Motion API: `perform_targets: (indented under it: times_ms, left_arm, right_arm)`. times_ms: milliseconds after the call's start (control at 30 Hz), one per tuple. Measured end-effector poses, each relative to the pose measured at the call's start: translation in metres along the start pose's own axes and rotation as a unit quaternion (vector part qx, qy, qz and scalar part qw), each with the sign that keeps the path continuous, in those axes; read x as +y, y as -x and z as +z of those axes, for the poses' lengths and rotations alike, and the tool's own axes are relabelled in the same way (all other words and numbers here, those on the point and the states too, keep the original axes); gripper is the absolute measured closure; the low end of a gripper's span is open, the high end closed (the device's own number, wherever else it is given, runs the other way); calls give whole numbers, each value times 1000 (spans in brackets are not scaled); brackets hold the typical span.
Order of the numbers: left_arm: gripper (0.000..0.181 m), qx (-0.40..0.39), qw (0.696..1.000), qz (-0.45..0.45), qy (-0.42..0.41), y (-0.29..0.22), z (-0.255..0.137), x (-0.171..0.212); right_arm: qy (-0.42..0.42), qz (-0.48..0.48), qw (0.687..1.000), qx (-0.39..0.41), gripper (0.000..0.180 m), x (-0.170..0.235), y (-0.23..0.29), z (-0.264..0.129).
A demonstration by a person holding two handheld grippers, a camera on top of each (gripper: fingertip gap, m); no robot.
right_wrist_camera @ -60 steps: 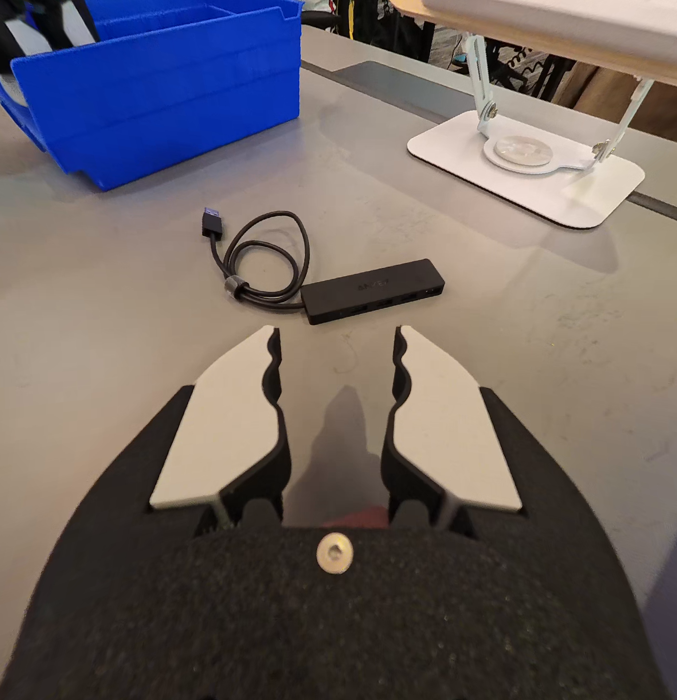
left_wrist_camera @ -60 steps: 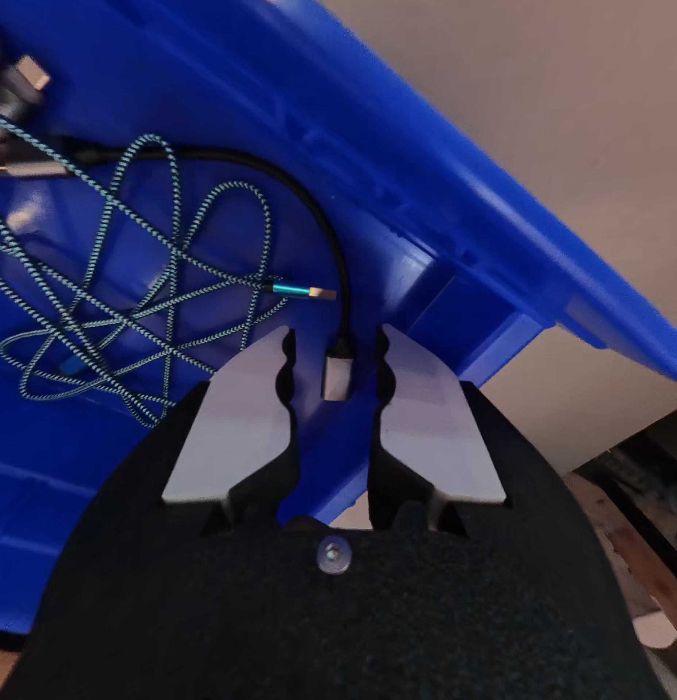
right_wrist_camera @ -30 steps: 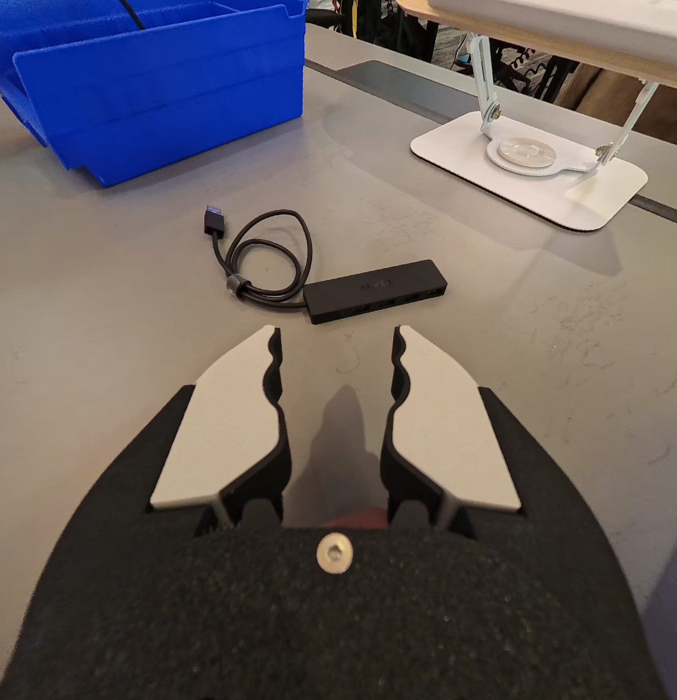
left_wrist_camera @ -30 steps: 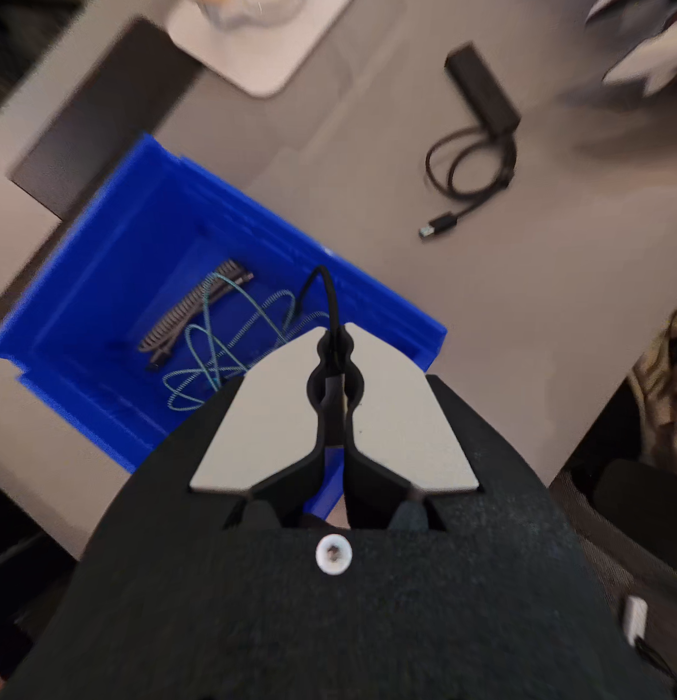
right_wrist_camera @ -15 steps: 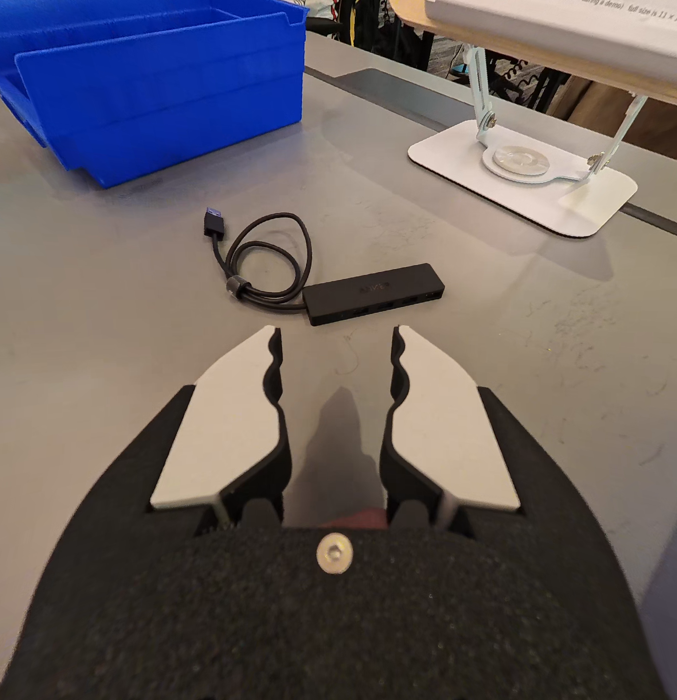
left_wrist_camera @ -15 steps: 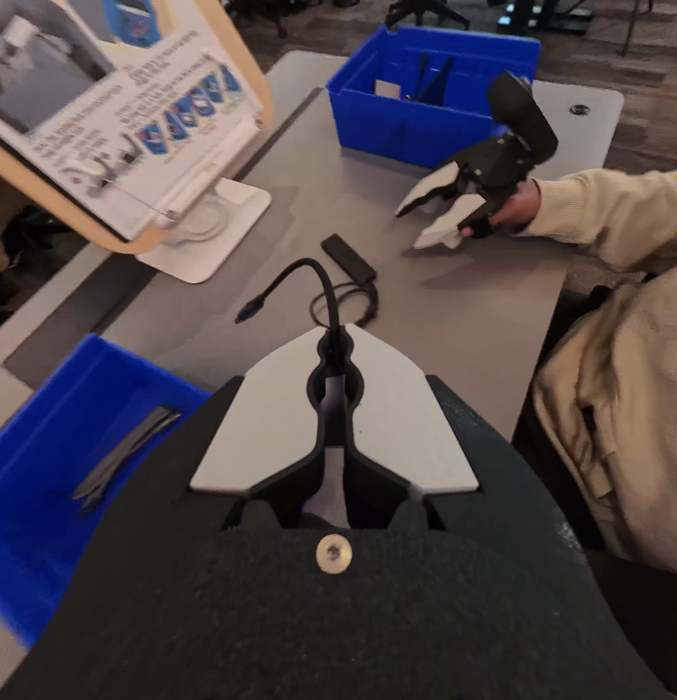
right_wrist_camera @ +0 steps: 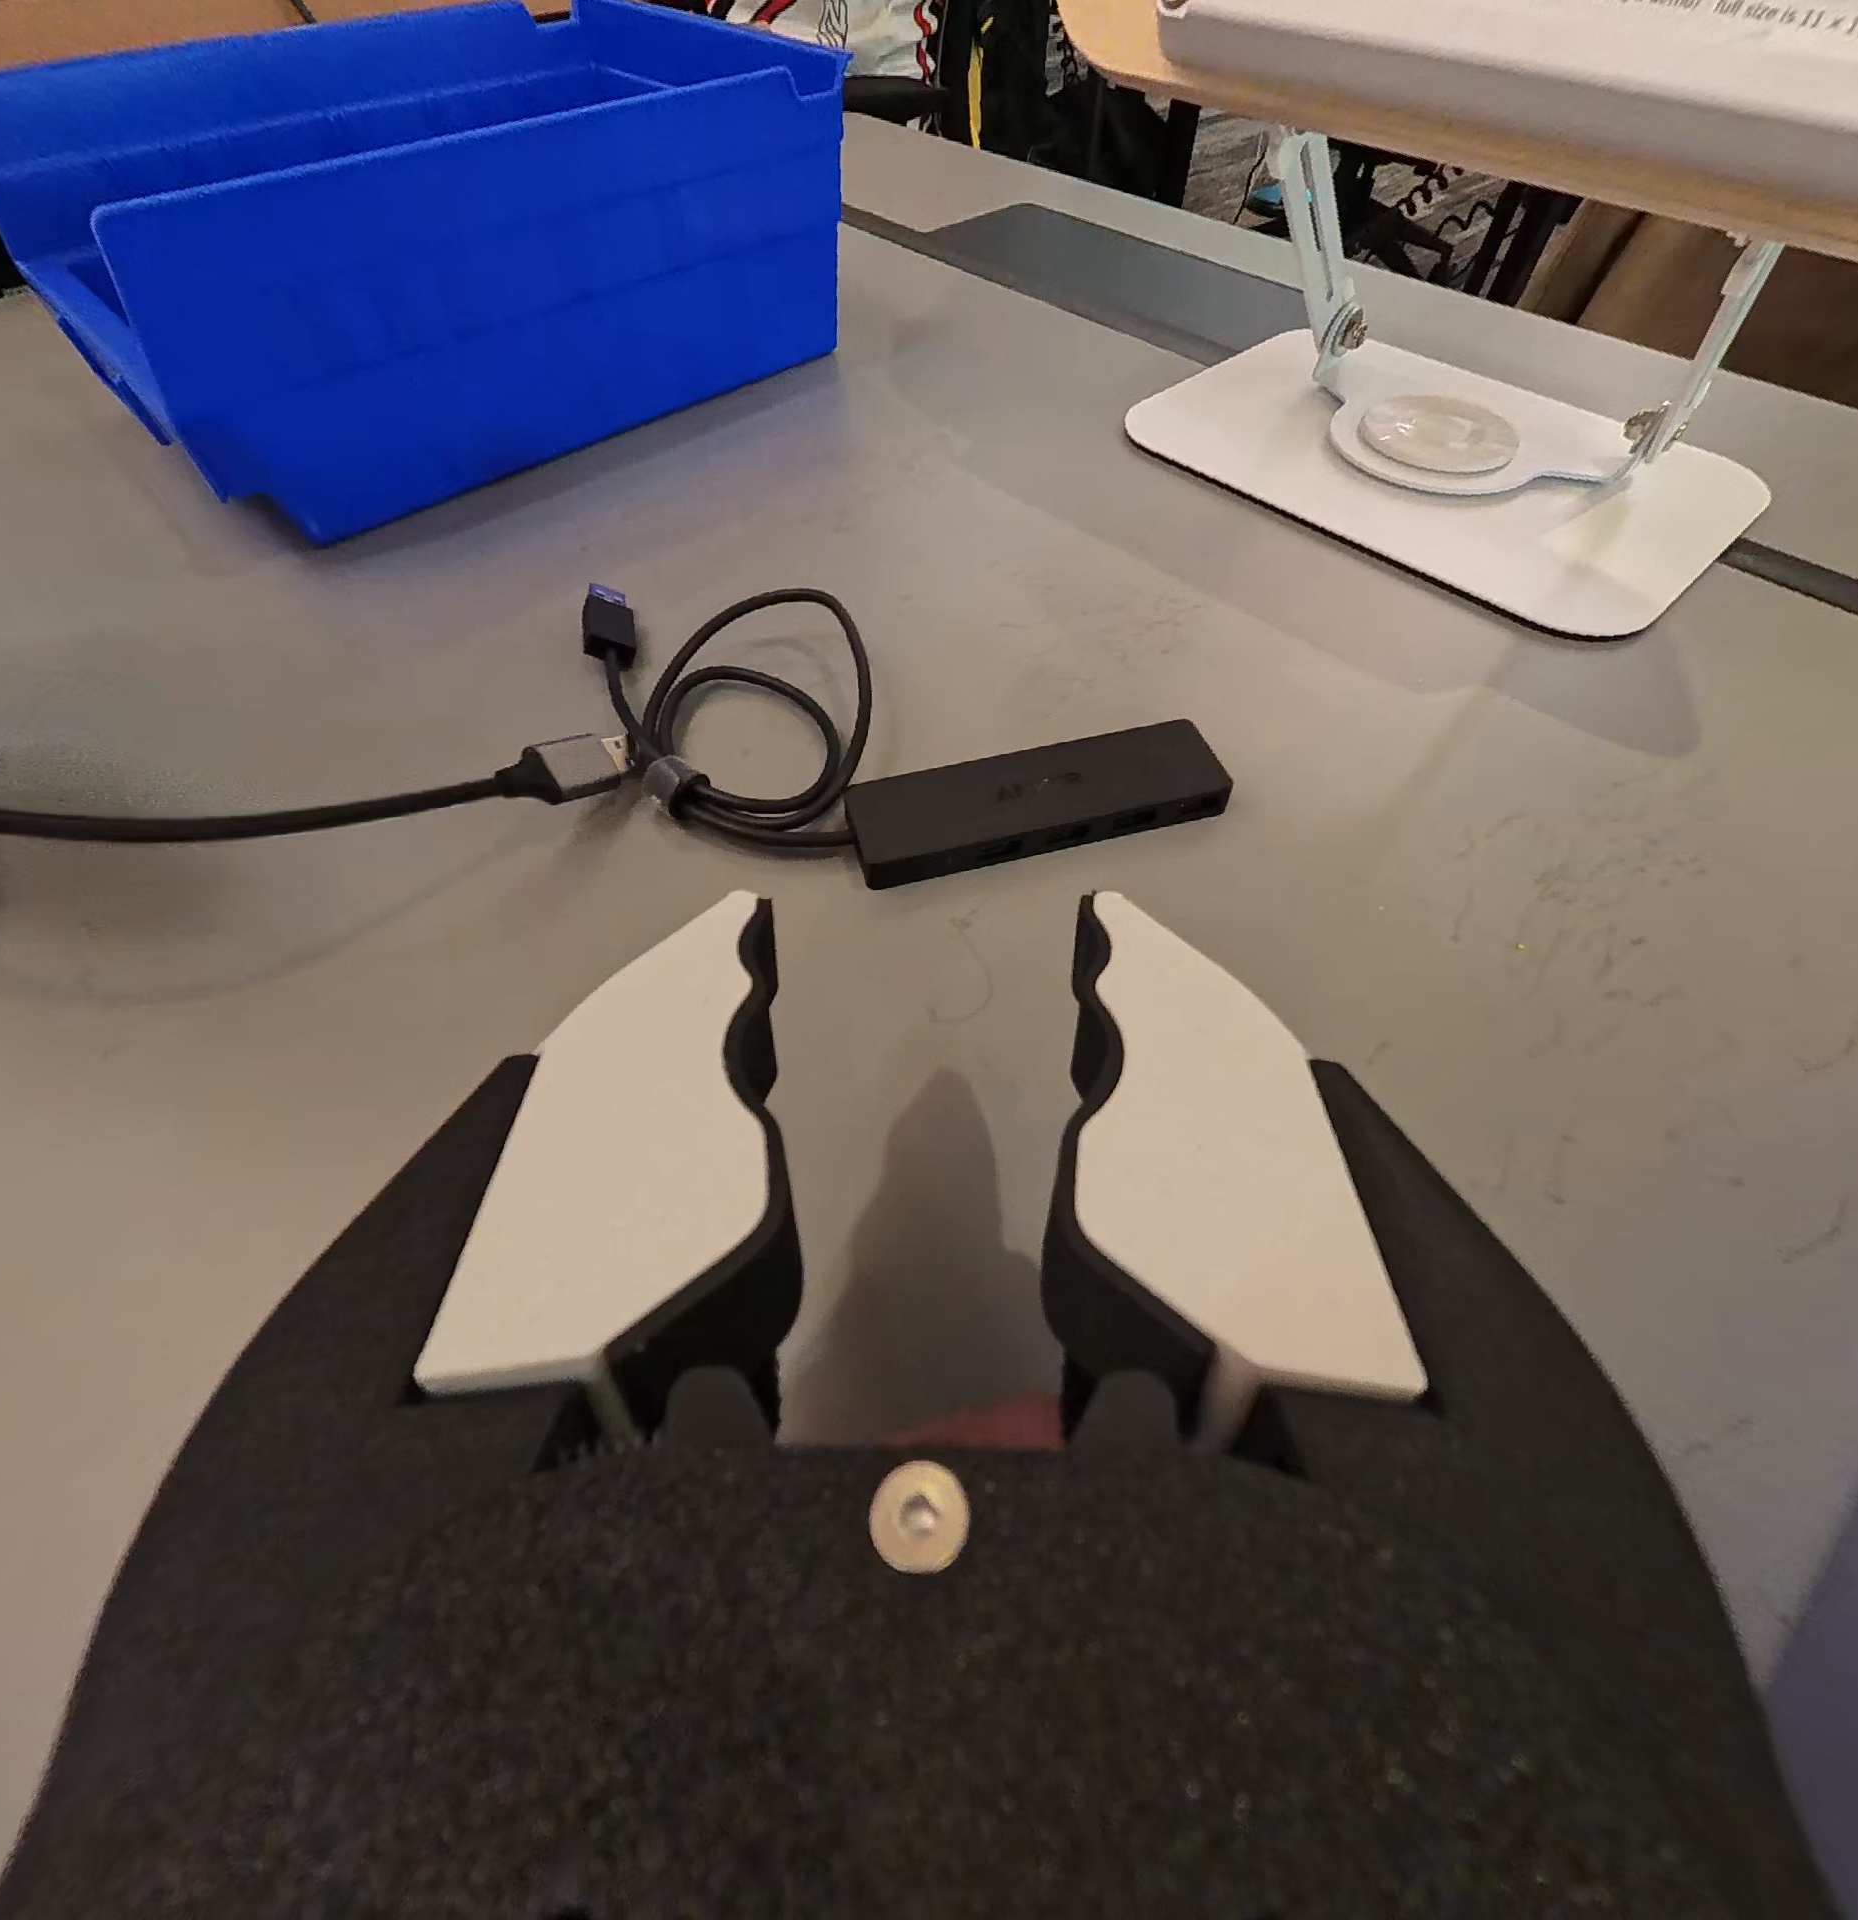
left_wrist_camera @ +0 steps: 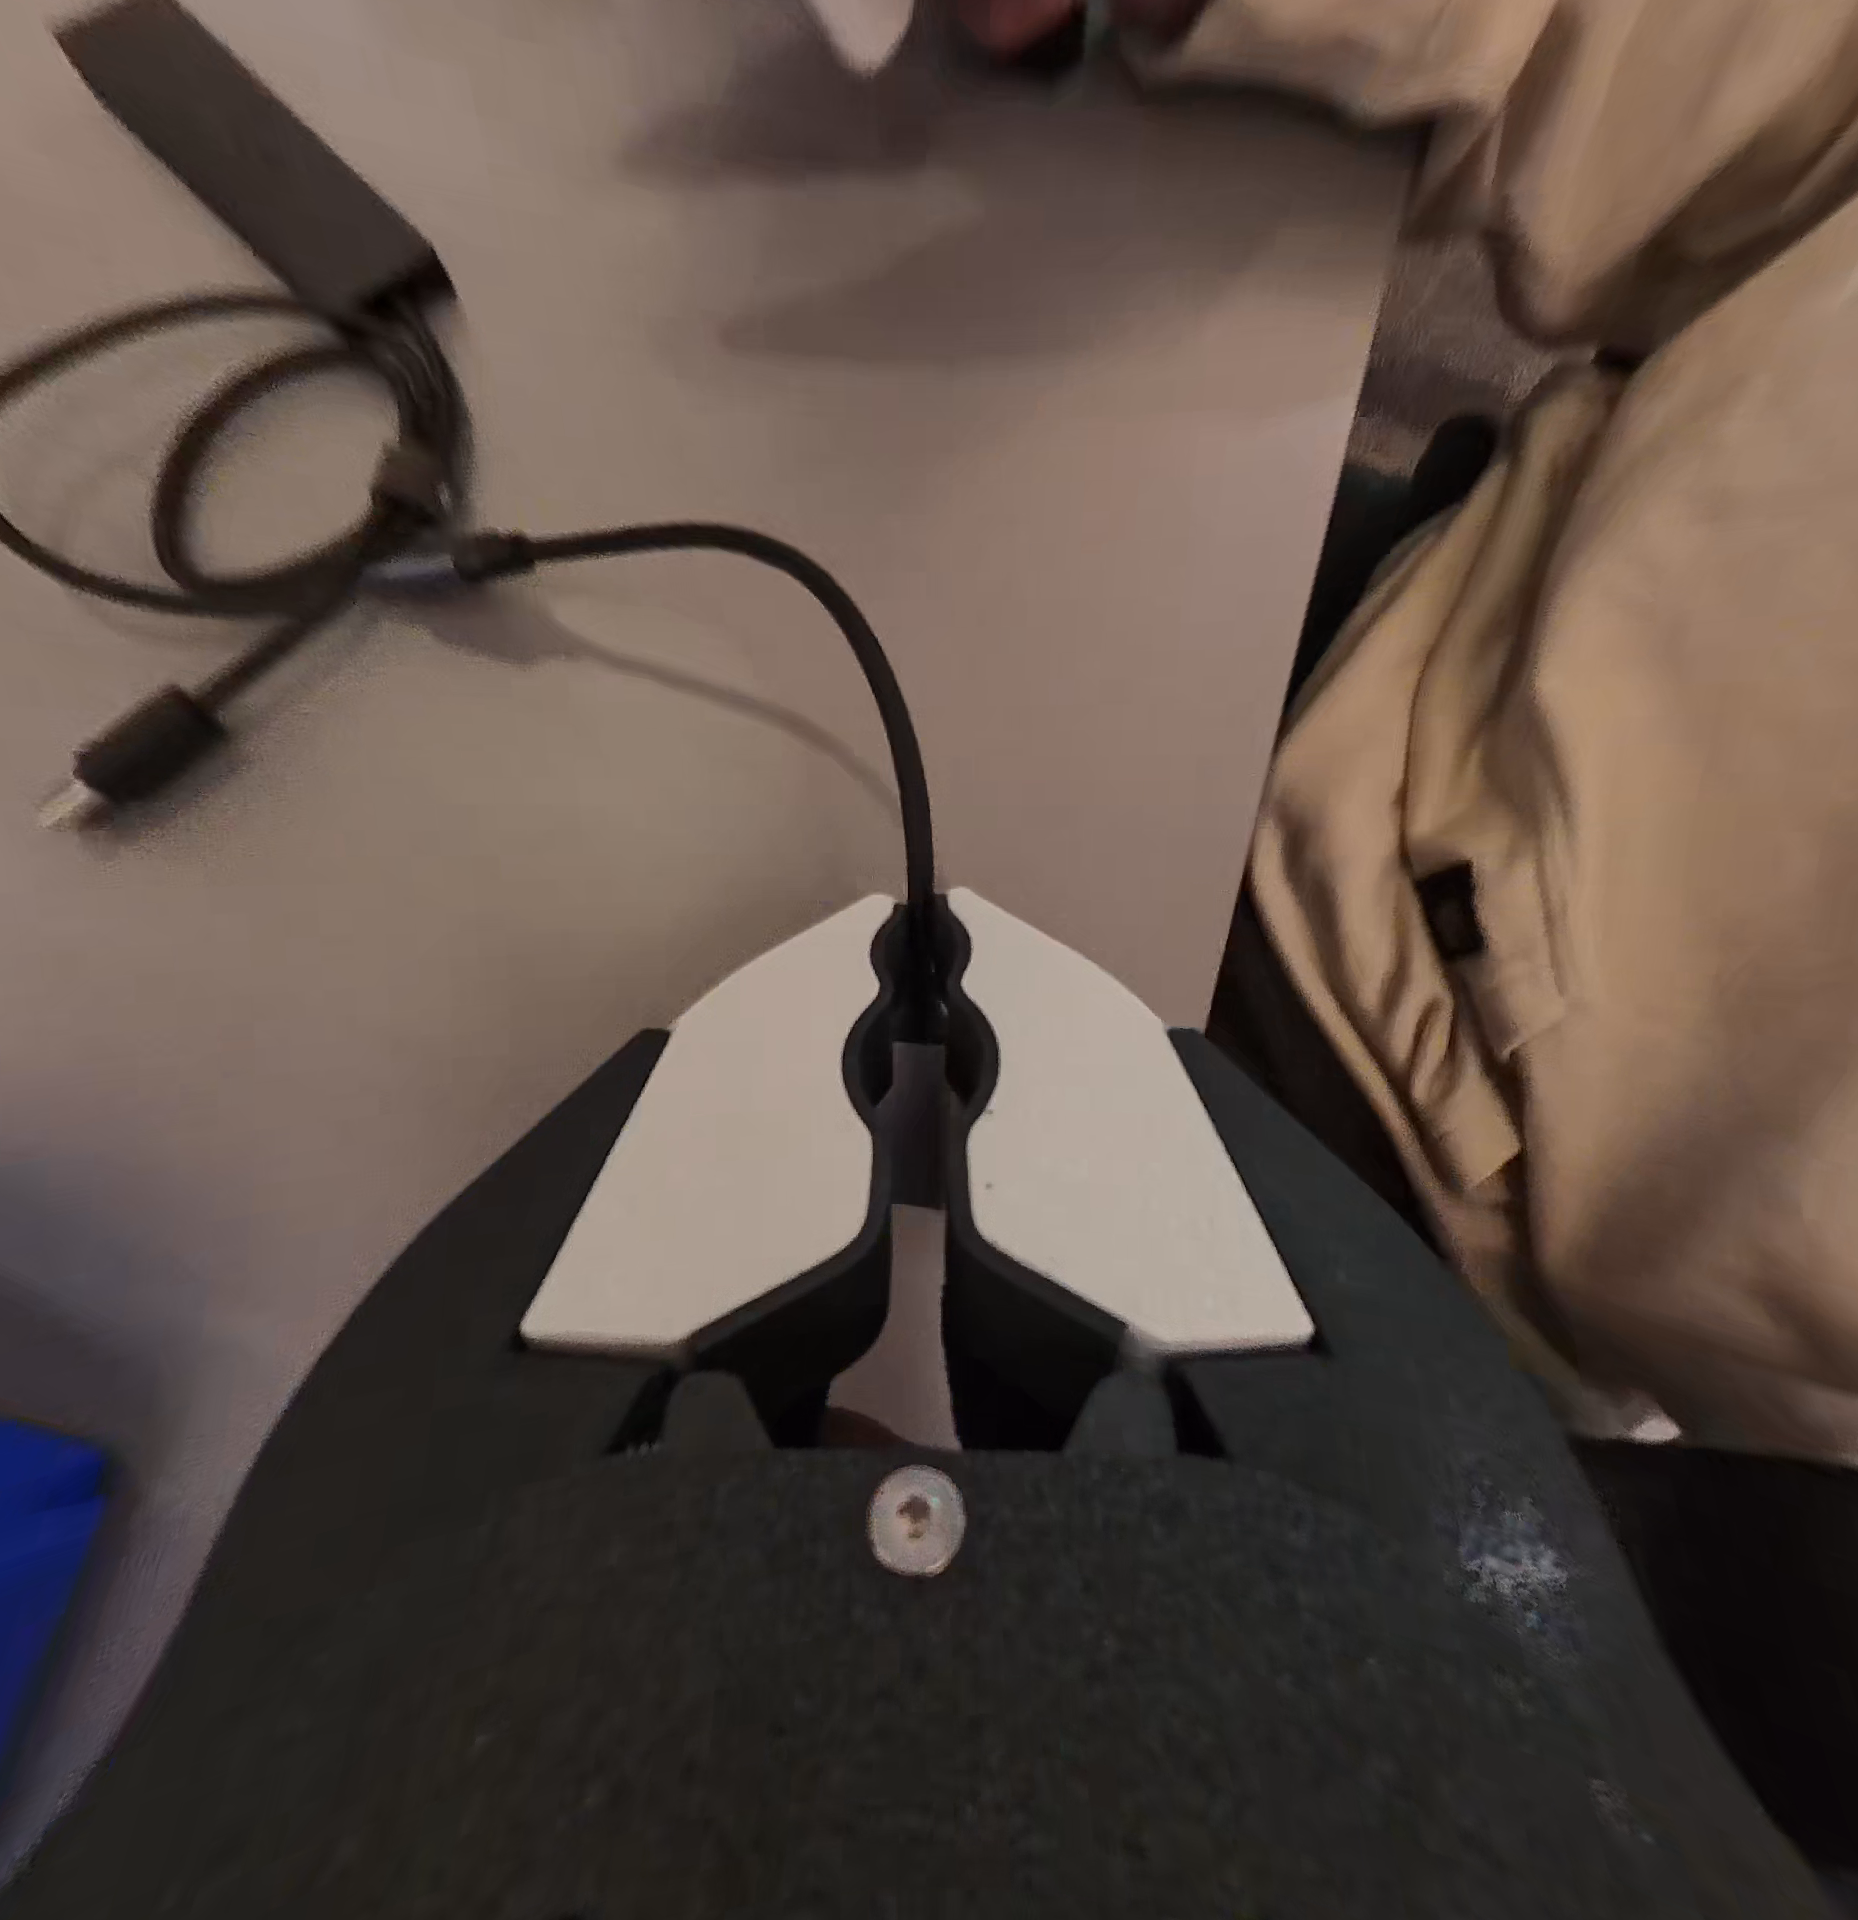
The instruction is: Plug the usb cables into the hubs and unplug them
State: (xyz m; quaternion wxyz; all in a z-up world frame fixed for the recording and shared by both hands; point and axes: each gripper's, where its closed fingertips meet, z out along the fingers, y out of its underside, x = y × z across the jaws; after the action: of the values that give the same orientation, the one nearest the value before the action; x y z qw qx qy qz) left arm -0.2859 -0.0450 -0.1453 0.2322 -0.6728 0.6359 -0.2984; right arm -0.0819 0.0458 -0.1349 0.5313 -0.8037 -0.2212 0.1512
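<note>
My left gripper [left_wrist_camera: 920, 909] is shut on one grey plug of a short black usb cable [left_wrist_camera: 883, 686]. The cable arcs forward and its far grey plug [right_wrist_camera: 577, 767] lies on the table beside the coiled lead of the black hub [right_wrist_camera: 1044, 800]. The hub lies flat on the grey table, its ports facing my right gripper [right_wrist_camera: 920, 909], which is open and empty just in front of it. The hub [left_wrist_camera: 250, 171] also shows blurred in the left wrist view, with its own lead and plug [left_wrist_camera: 140, 753] to the left.
A blue bin [right_wrist_camera: 468, 281] stands at the back left of the table. A white stand base [right_wrist_camera: 1444, 488] holding a tilted board sits at the back right. A person's beige sleeve and clothing [left_wrist_camera: 1590, 727] lie past the table edge on the right of the left wrist view. There is about 25 cm between the tips of the two grippers. My left tips are about 25 cm from the black hub [right_wrist_camera: 1044, 800], my right tips only 9 cm. My left wrist view [left_wrist_camera: 257, 113] looks at it from another angle.
My left gripper closed on the cable's plug in the blue bin, lifted it out and carried it over to the hub. The cable's free plug now rests by the hub's lead. My right gripper stayed put.
</note>
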Motion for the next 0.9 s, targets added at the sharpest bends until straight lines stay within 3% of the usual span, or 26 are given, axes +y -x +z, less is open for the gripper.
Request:
perform_targets:
  times_ms: [233,267,300,400,533,600,733,900]
  left_arm:
    - [175,30,996,-21,79,13,-3,52]
    - [165,29,996,-22,77,15,-5,54]
    - [153,27,997,-24,74,16,-8,53]
    - [145,25,998,-29,59,17,-19,44]
    - [139,-58,998,-30,18,33,-26,18]
    - [141,-106,993,-42,-3,42,-22,3]
    - [142,-173,981,-80,-21,53,0,-12]
    - [143,-180,977,-99,-56,45,24,-21]
  right_arm:
    - [6,3,1000,-7,125,1,2,2]
    - [7,6,1000,-12,125,1,2,2]
    - [9,10,1000,-20,124,1,3,3]
    - [28,10,999,-40,124,-6,-1,2]
    - [102,-83,989,-65,121,-31,-11,-3]
    - [161,-187,967,-56,120,-43,-25,-3]
    - [254,-403,869,-132,121,-54,-31,4]
    - [301,-452,794,-273,132,-29,-40,47]
